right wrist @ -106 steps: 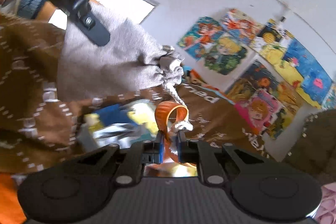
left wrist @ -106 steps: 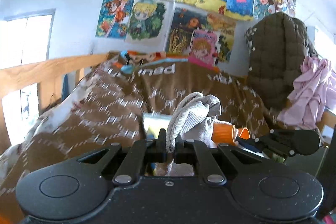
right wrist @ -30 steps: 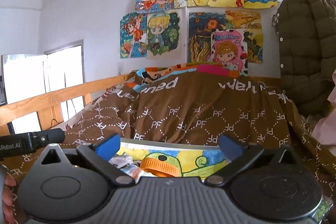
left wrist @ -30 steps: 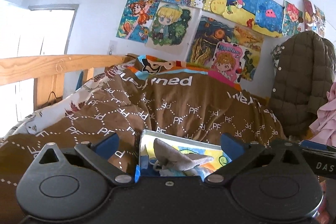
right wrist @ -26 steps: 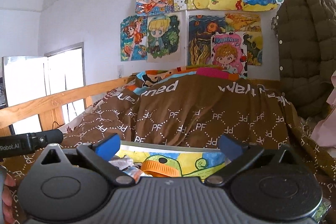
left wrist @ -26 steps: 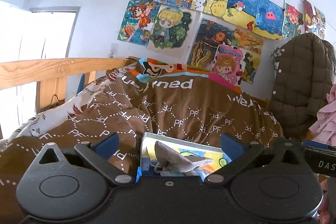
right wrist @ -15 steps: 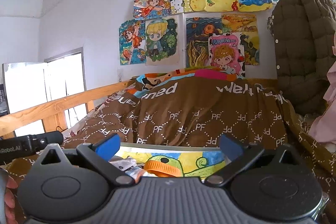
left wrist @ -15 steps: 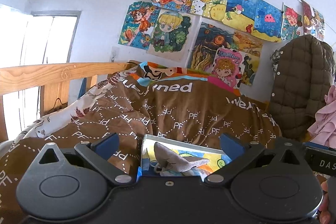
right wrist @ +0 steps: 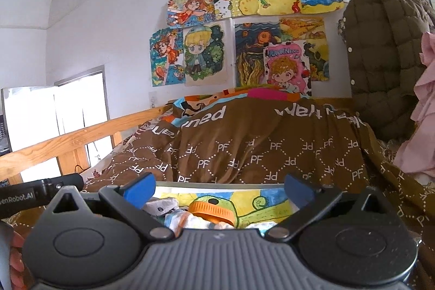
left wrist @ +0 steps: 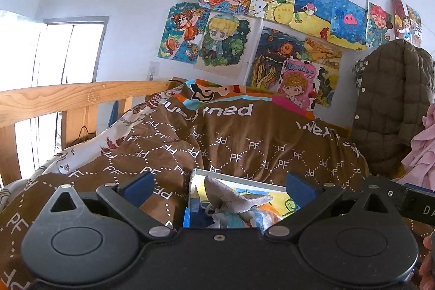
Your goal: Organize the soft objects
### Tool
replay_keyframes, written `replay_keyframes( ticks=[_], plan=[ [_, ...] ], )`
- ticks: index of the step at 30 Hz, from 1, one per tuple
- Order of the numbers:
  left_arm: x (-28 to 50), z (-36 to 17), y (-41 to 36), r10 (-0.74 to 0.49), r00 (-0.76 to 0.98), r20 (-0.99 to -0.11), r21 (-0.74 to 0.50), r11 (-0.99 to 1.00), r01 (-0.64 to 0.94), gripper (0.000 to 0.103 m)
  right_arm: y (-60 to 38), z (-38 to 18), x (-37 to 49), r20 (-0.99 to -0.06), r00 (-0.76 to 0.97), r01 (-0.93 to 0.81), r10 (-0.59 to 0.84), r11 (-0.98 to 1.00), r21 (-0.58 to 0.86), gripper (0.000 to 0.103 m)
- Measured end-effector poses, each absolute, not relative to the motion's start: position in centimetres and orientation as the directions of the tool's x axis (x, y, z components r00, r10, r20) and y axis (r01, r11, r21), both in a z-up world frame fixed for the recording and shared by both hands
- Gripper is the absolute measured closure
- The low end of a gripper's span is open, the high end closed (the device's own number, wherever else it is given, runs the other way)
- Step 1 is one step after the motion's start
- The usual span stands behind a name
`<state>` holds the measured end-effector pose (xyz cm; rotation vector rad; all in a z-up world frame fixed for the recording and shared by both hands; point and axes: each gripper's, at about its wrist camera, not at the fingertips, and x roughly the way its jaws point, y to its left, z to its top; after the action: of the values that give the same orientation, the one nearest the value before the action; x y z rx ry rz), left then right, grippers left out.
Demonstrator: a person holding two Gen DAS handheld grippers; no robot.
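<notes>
A grey drawstring pouch (left wrist: 233, 199) lies in a box with a colourful cartoon lining (left wrist: 282, 193) on the brown bed cover. My left gripper (left wrist: 218, 185) hangs open just behind and above it, blue pads spread wide with nothing between them. In the right wrist view the same box (right wrist: 269, 199) holds an orange ring-shaped item (right wrist: 213, 211) and a pale cloth piece (right wrist: 160, 205). My right gripper (right wrist: 218, 185) is open too, empty, near the box's front.
A brown "PF" patterned duvet (left wrist: 244, 143) is heaped behind the box. A wooden bed rail (left wrist: 68, 97) runs on the left. An olive quilted jacket (left wrist: 391, 105) and pink garment (right wrist: 424, 110) hang at right. Posters cover the wall.
3.5 s ago both grippers were shut, left on the grey pouch, right on its orange loop. Now both are open and the pouch lies in the box. Over the last second both views tilted up slightly.
</notes>
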<state>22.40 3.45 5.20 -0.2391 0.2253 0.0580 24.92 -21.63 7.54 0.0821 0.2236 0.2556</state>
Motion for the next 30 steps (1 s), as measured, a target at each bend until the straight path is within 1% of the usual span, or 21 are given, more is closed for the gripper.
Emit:
replay_keyframes(
  ticks=[5, 10, 26, 30],
  plan=[
    [21.7, 5.1, 3.2, 0.051, 0.974, -0.222, -0.204, 0.974, -0.098, 0.001, -22.3, 7.1, 24.0, -0.211, 0.946, -0.221, 0.246, 0.966, 0.137, 0.000],
    [20.9, 4.7, 2.9, 0.059, 0.970, -0.235, -0.194, 0.975, -0.106, 0.001, -22.8, 6.8, 23.0, -0.221, 0.947, -0.206, 0.235, 0.968, 0.147, 0.000],
    [18.7, 3.9, 1.6, 0.046, 0.963, -0.267, -0.177, 0.980, -0.096, 0.001, -23.7, 6.6, 21.3, -0.232, 0.948, -0.185, 0.220, 0.969, 0.163, 0.000],
    [18.3, 4.0, 1.3, 0.035, 0.964, -0.264, -0.182, 0.980, -0.085, 0.001, -23.7, 6.5, 20.8, -0.235, 0.947, -0.184, 0.218, 0.970, 0.158, 0.000]
  ],
)
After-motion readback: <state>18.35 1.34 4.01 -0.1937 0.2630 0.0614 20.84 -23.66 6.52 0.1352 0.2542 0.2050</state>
